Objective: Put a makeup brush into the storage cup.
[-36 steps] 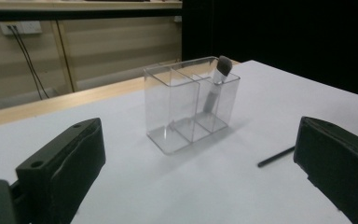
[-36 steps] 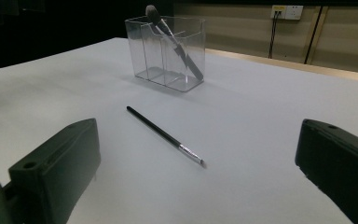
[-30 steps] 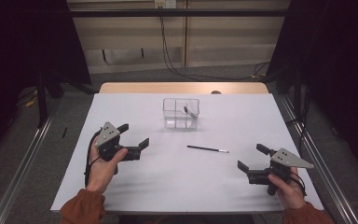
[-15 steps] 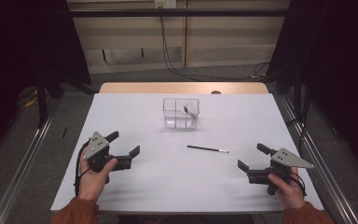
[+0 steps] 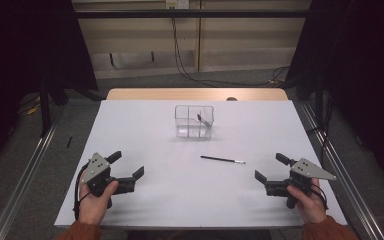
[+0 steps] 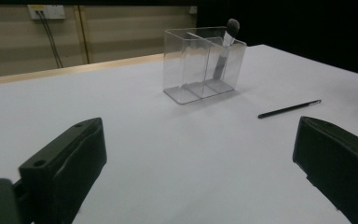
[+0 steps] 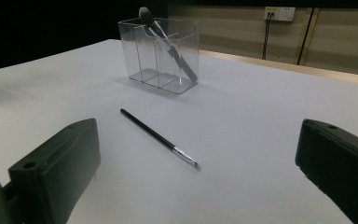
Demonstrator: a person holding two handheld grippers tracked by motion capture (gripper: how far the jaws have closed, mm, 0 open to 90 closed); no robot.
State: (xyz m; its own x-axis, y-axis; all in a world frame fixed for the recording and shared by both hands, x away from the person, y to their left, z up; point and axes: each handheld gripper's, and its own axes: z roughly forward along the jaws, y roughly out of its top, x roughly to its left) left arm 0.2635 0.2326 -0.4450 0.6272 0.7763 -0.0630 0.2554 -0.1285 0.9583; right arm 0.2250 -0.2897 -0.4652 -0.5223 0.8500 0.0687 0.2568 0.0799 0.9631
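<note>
From the high view, my left gripper sits at the lower left of the frame and my right gripper at the lower right, both low over the white table top, each with its jaws spread wide and nothing between them. The thin black brush with a pale tip lies flat on the table right of centre, nearer my right gripper than my left, and apart from both. Above it, toward the top middle, stands the clear plastic divided holder, with a dark-headed makeup brush leaning in its right part. In the left gripper view, my two black jaws rise at the lower corners, released; the thin black brush lies at centre right on bare table, and the holder stands in the upper middle with the makeup brush tilted inside. In the right gripper view, my jaws again stand apart at the lower corners; the thin brush lies diagonally in the centre, with open table between it and the jaws, and the holder stands beyond it at upper left.
</note>
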